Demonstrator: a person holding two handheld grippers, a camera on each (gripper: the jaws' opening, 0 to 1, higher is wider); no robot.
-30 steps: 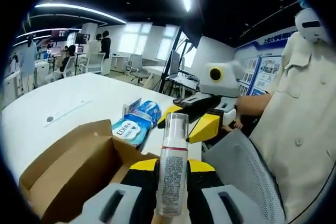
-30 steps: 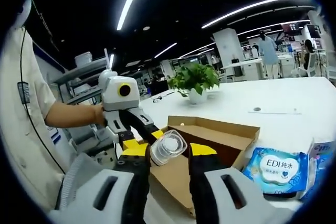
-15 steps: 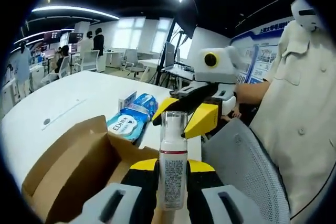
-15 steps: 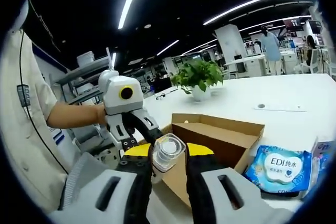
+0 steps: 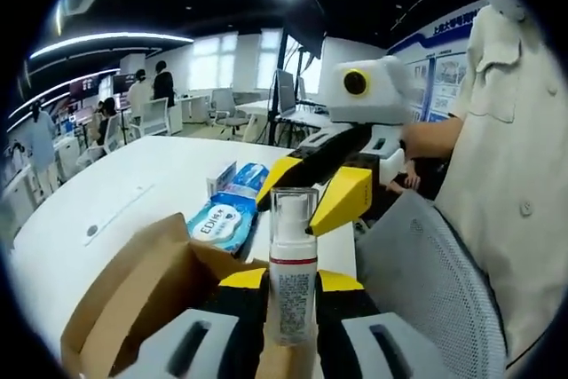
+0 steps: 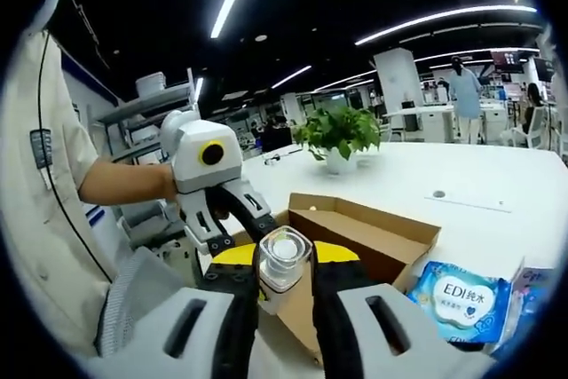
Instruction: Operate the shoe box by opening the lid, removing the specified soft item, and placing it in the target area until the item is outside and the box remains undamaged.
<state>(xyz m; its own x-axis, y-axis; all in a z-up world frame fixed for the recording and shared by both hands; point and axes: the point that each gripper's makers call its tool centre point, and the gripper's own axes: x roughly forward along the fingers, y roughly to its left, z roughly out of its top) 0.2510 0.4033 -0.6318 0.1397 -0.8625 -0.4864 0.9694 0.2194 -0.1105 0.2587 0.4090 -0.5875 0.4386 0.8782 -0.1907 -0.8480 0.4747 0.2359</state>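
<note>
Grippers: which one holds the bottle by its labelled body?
The left gripper, jaws clamped on the bottle label; the right gripper is at its cap.

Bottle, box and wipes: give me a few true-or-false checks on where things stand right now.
1. The bottle stands upright between the left tongs. True.
2. The cardboard box is closed. False: its lid is open.
3. The blue wipes pack lies inside the box. False: it lies on the white table beside the box.
4. A potted plant stands on the table. True.
</note>
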